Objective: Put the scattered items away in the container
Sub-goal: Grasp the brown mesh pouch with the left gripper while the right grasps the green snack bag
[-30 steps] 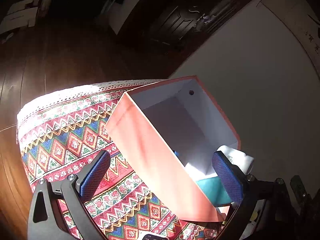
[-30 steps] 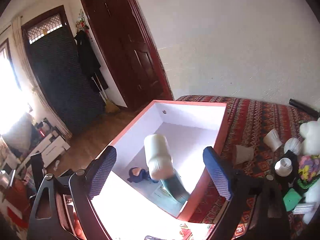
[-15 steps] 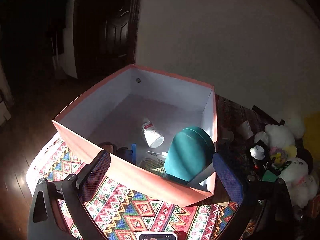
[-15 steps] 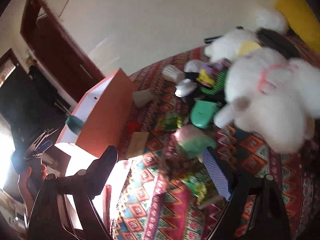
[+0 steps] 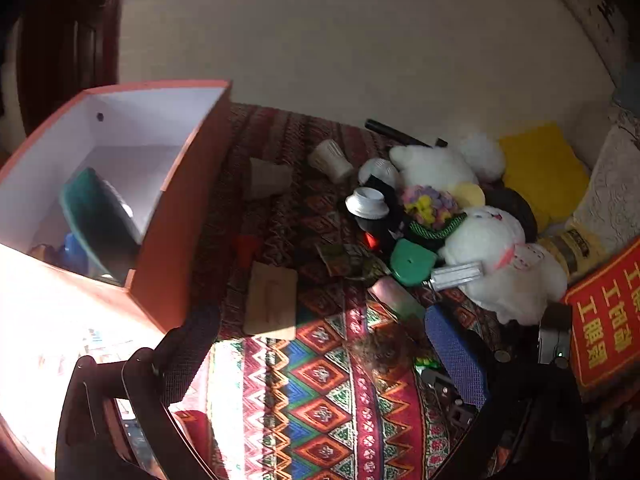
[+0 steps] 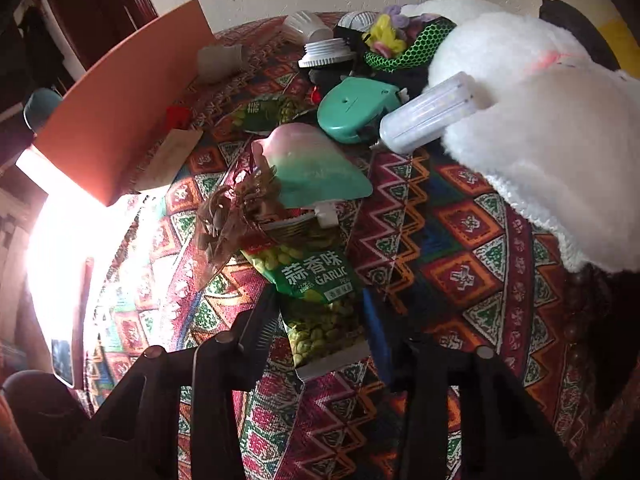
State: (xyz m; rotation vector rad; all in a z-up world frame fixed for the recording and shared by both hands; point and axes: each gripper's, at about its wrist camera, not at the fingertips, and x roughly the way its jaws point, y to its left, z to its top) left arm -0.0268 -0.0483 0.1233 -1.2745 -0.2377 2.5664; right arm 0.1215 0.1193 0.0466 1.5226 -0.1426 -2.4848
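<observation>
A few items are already seen inside the orange box (image 5: 176,216), which stands at the left end of the patterned cloth (image 5: 320,392): a teal bowl (image 5: 92,216) leaning on its side and something blue beside it at the bottom. Most of the task is judged to be left. Scattered over the cloth, from the box toward the far right corner, are a brown card (image 5: 272,300), paper cups (image 5: 330,160), a white screw cap (image 5: 366,202), a teal tape dispenser (image 6: 356,106), a white tube bulb (image 6: 428,114), a pink-and-green pouch (image 6: 316,164), a dried brown tuft (image 6: 236,212) and two white plush toys (image 5: 496,256).

The right gripper (image 6: 320,320) is lowered onto a green garlic pea packet (image 6: 312,276) near the front edge of the cloth. Its jaws are closing, already narrow, with the lower part of the packet between them; the pads appear to be just at the packet's sides, though a firm pinch cannot be confirmed. The packet is still lying on the cloth, well apart from the box.

The left gripper (image 5: 320,344) is held wide apart above the cloth near the box's right corner, and nothing is held or touched by it.
</observation>
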